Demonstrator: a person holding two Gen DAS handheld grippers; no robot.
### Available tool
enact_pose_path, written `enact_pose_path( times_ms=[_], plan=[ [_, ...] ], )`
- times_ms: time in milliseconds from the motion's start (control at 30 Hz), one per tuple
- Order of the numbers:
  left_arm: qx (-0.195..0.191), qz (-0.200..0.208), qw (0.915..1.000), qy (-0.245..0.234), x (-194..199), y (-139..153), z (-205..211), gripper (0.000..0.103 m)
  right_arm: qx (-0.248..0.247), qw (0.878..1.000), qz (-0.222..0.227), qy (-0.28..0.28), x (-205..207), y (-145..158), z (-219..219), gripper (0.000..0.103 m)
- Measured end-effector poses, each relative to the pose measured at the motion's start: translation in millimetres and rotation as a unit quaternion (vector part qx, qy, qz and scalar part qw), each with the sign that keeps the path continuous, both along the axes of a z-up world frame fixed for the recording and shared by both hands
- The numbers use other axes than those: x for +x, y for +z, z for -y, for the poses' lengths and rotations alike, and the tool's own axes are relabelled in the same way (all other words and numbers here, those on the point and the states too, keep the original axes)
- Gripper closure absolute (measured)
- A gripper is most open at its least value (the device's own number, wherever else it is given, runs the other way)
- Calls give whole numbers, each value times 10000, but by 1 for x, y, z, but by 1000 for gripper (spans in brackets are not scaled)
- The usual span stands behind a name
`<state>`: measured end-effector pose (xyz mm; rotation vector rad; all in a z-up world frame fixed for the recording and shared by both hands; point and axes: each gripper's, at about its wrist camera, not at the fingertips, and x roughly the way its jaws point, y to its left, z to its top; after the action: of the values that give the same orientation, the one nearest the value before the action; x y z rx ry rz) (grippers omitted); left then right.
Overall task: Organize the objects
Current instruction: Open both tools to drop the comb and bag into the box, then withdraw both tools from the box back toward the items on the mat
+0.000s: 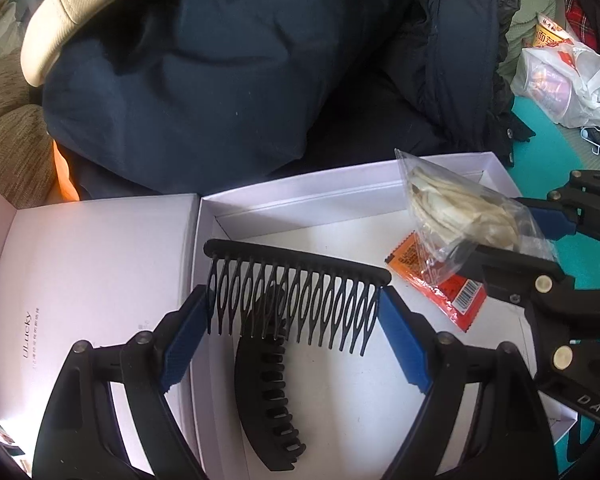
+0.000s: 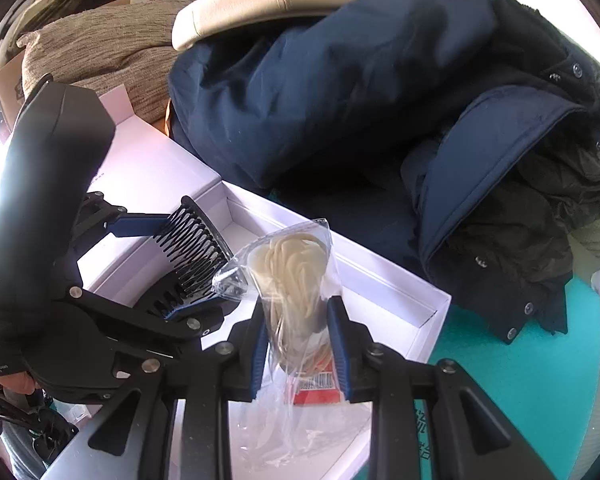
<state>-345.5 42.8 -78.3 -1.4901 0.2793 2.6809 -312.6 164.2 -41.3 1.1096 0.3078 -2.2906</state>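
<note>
My left gripper [image 1: 296, 312] is shut on a black hair comb [image 1: 296, 296] by its two ends and holds it above an open white box [image 1: 300, 196]. A black hair claw [image 1: 268, 396] and an orange sachet [image 1: 452, 288] lie in the box. My right gripper [image 2: 298, 328] is shut on a clear bag of cream-coloured bands [image 2: 296, 276] and holds it over the box's right side; the bag also shows in the left wrist view [image 1: 464, 212]. The comb shows in the right wrist view [image 2: 196, 248].
The box lid [image 1: 92, 264] lies open to the left. A dark navy jacket [image 1: 240, 64] is piled behind the box. A teal mat [image 2: 512, 380] lies to the right, with a plastic bag of packets [image 1: 564, 80] beyond it.
</note>
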Motion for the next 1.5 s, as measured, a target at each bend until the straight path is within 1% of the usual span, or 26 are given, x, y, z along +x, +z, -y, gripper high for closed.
enact_pose_path(
  times_ms=[167,233,400,500,633,800,900,1033,1133,1167,1300,1367,1433,1467,1500],
  plan=[
    [-53,164,9998,71,-5,-7,-4,20,114,9999,-54,-36,0,-4,3,71],
    [-45,184,9998,77,-5,-7,-6,20,135,9999,-48,-43,2,-3,2,67],
    [-160,237,9995,151,-3,-6,-11,19,206,9997,-83,-112,7,0,-1,66],
    [-159,236,9994,179,-1,-2,-15,17,256,9994,-152,-164,11,4,-2,57],
    [-216,177,9994,211,3,6,-20,14,235,9994,-165,-204,14,11,-5,56],
    [-240,104,9993,263,8,19,-27,14,203,9992,-228,-247,20,23,-10,56],
    [-193,56,9994,275,14,29,-32,14,199,9989,-306,-286,24,34,-19,56],
    [-140,-78,9995,274,21,48,-33,14,173,9984,-410,-338,28,51,-19,56],
    [-116,-208,9993,279,38,67,-6,14,138,9979,-508,-372,37,65,-25,56],
    [-108,-245,9993,277,36,74,-2,14,131,9977,-538,-380,39,69,-25,56],
    [-110,-420,9987,282,46,102,6,14,92,9966,-701,-417,50,89,-26,56],
    [-103,-509,9982,288,54,110,5,14,78,9960,-775,-433,57,99,-27,56],
    [-83,-595,9978,287,66,127,5,14,60,9953,-855,-459,66,109,-29,56],
    [-73,-633,9976,282,72,141,6,14,49,9950,-886,-469,69,114,-30,56],
    [-57,-670,9974,277,77,146,6,14,34,9945,-926,-483,74,119,-31,56]
  ],
)
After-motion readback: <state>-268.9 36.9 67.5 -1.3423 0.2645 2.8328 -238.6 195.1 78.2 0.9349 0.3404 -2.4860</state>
